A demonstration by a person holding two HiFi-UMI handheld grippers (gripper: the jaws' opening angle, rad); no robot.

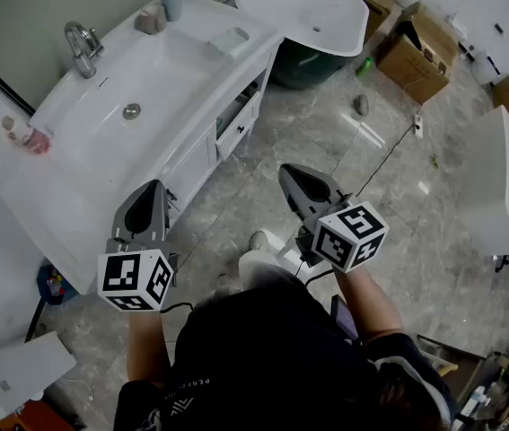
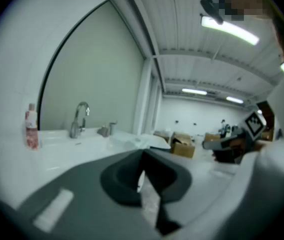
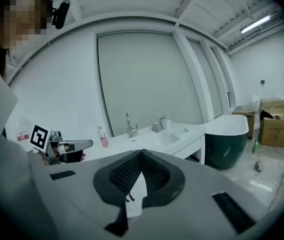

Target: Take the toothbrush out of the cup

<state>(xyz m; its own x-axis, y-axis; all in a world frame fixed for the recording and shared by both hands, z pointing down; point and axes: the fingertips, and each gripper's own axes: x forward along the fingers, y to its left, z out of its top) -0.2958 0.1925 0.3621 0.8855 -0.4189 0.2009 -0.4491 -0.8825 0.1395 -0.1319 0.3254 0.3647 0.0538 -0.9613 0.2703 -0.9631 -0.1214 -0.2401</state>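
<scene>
A blue-grey cup (image 1: 172, 4) stands at the far back corner of the white vanity top (image 1: 74, 178), with a thin toothbrush handle just showing above its rim. In the right gripper view the cup (image 3: 163, 122) is small, right of the faucet. My left gripper (image 1: 153, 187) hangs shut and empty over the vanity's near front edge, far from the cup. My right gripper (image 1: 288, 173) is also shut and empty, out over the floor to the right of the vanity. Both pairs of jaws meet tip to tip in the left gripper view (image 2: 143, 156) and the right gripper view (image 3: 142, 154).
A chrome faucet (image 1: 83, 48) rises behind the sink basin (image 1: 131, 110). A pink bottle (image 1: 28, 135) stands at the vanity's left; a pinkish item (image 1: 150, 21) and a soap dish (image 1: 229, 41) lie near the cup. A bathtub (image 1: 312, 16) and cardboard boxes (image 1: 416, 48) stand beyond.
</scene>
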